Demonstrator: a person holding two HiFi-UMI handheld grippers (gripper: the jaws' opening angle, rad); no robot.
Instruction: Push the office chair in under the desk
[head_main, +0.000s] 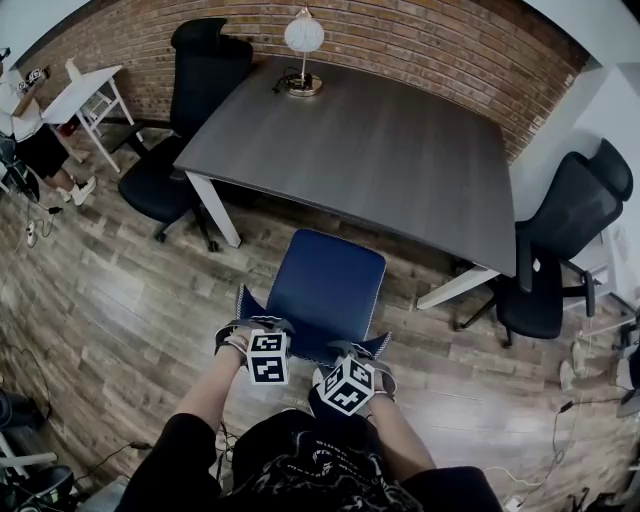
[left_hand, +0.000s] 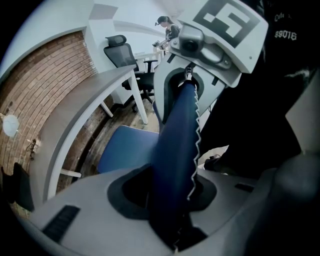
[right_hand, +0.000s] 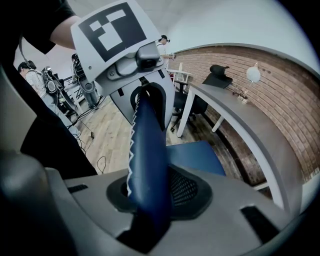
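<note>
Head view looks steeply down on the blue upholstered office chair, which stands on the wood-plank floor just on the near side of the dark grey square desk with white legs. The seat's far edge lies close to the desk's near edge, but none of the seat has gone under the top yet. The chair sits roughly between the desk's left white leg and its right white leg.

Both grippers hold the chair's blue backrest with white zigzag stitching at its top edge. The left gripper grips near the left corner, its jaws drawn to a narrow gap and pressing on the padded edge. The right gripper does the same near the right corner. Each gripper view shows the blue edge running straight up between the jaws, with the other gripper clamped further along it.

The step in hand appears to be the push itself, with the grip made and the chair facing the desk. The next move would call for an even, level push from both hands toward the far side, so the chair rolls straight and the seat passes between the two white legs. Uneven pressure could swing it toward a leg. A black mesh chair stands at the far left corner and another black chair at the right, both well apart from the path.
</note>
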